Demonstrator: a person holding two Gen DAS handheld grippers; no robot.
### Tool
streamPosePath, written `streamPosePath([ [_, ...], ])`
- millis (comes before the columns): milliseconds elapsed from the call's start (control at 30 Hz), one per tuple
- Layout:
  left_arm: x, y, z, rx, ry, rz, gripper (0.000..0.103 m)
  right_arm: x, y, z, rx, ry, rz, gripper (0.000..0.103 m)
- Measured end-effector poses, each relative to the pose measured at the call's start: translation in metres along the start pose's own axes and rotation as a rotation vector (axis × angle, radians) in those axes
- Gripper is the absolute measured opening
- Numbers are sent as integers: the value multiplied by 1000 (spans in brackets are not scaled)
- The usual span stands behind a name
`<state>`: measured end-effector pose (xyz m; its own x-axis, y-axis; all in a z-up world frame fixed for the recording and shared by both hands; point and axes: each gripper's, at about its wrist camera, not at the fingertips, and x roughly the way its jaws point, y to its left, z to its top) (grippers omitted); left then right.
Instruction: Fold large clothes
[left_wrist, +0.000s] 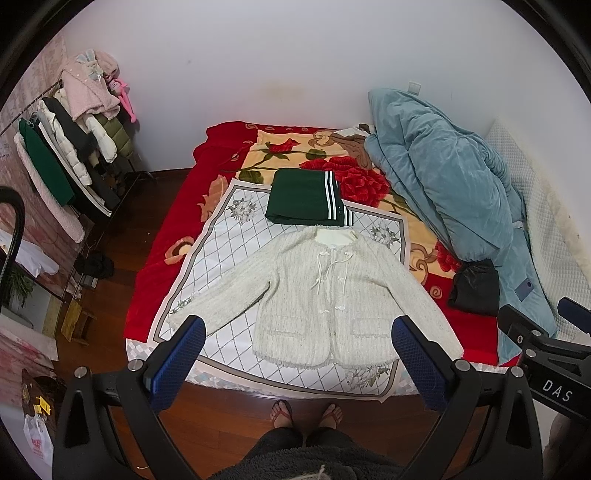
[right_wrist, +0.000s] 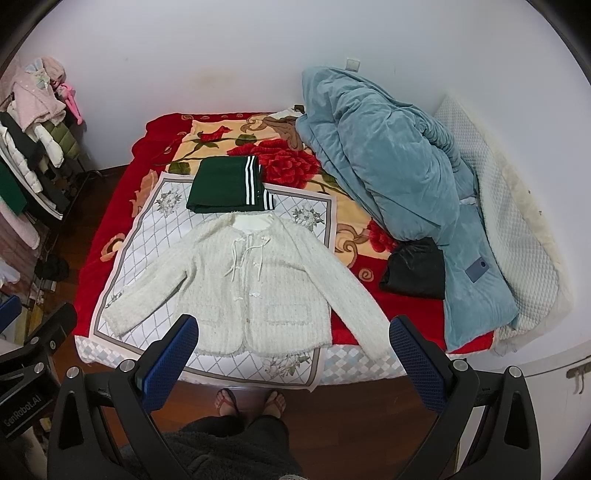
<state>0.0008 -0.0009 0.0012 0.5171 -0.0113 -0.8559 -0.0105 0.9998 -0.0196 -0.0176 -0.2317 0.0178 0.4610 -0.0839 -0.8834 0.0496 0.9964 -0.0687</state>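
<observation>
White jacket (left_wrist: 317, 291) lies flat ahead of both wide-open, empty grippers (left (left_wrist: 299, 362), right (right_wrist: 293, 360)), sleeves spread sideways.

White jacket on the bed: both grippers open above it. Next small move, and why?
Probably lower the left gripper onto the left sleeve cuff. The white jacket lies flat, face up, sleeves spread and unfolded, and neither the left nor the right gripper holds anything. The green garment beyond it is already folded.

white jacket (left_wrist: 314, 291) | unfolded, front up, sleeves spread | on patterned cloth (left_wrist: 229, 243)
</observation>
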Motion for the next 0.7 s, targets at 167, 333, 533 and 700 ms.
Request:
streamPosePath([
  [167,5,-2,-2,0,-3,0,103,0,1,2,3,0,1,103],
  [333,5,-2,-2,1,-2,0,103,0,2,1,0,-1,0,103],
  [533,5,-2,-2,0,-3,0,103,-1,1,0,2,-2,2,103],
  [700,6,-2,-2,5,-4,1,103,0,5,5,7,0,4,103],
])
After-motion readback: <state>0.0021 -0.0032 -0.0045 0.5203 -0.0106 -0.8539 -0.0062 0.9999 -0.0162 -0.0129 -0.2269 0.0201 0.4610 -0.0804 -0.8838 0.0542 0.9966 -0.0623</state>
